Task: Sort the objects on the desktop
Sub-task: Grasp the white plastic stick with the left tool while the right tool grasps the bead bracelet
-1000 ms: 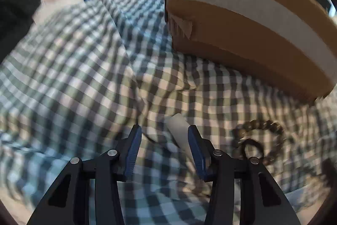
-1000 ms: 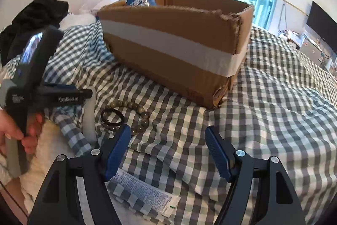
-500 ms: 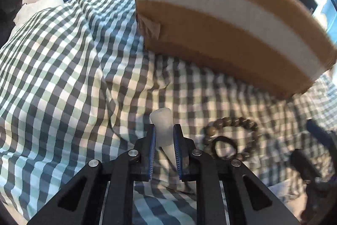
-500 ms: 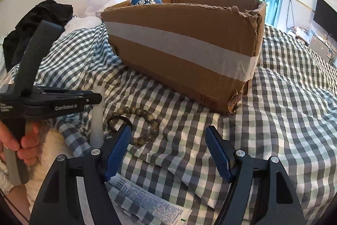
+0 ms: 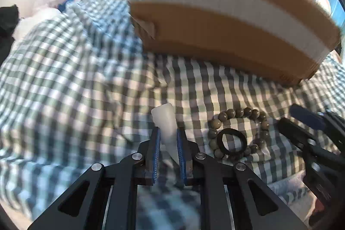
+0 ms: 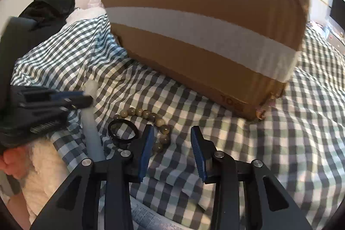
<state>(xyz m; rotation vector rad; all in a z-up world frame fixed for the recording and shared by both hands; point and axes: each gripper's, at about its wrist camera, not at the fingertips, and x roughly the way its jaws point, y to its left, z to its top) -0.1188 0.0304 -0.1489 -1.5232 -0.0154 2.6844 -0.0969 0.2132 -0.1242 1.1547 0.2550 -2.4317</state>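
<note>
On the left, the left gripper (image 5: 168,143) has its blue pads pressed against a white translucent tube (image 5: 165,122), jaws nearly together, with the tube's rounded end sticking out past the fingertips. In the right wrist view the same gripper (image 6: 86,98) appears at the left edge, and the tube (image 6: 91,128) runs down below it, its lower end hidden behind the right gripper's frame. A hand (image 6: 10,163) shows at the lower left edge beneath it.

Just to the right of the tube, a bead bracelet (image 5: 237,113) lies on the checked bedspread (image 5: 64,79), with a black ring (image 5: 230,141) resting inside its loop, against the near beads.

Further right, the right gripper (image 6: 172,150) points down at the cloth with its jaws closing; its left finger (image 6: 146,150) sits just beside the near end of the bracelet (image 6: 151,116), overlapping a few beads, while only checked fabric lies between the pads. The ring (image 6: 123,133) lies just left of that finger.

Behind everything stands a cardboard box (image 6: 204,36) with a white tape band, resting on the bedspread, well apart from both grippers.
</note>
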